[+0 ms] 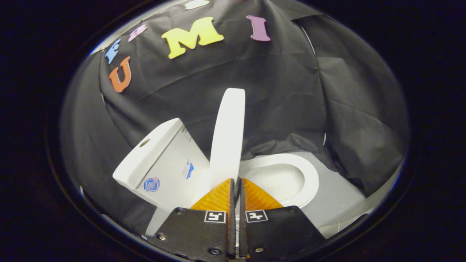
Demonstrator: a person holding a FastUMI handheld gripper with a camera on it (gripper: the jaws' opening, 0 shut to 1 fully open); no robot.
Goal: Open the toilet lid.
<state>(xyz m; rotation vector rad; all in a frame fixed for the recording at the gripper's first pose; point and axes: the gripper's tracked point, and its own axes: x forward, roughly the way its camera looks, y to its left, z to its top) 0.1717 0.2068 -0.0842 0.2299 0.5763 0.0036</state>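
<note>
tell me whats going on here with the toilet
A hand-held gripper is working on a white toilet in a black-draped booth. The toilet lid stands raised, seen edge-on just ahead of the fingertips, and the seat and bowl lie uncovered beside it. The tank sits on the lid's other side. The orange fingers are nearly together at the lid's lower edge; whether they pinch it is unclear.

We see a black cloth (284,94) hanging as the backdrop, creased and folded, with a vertical seam where one panel overlaps the next. Below the black cloth lies a pale grey floor (335,196), smooth and bare. The cloth's lower hem bunches up in loose folds where it touches that floor.
</note>
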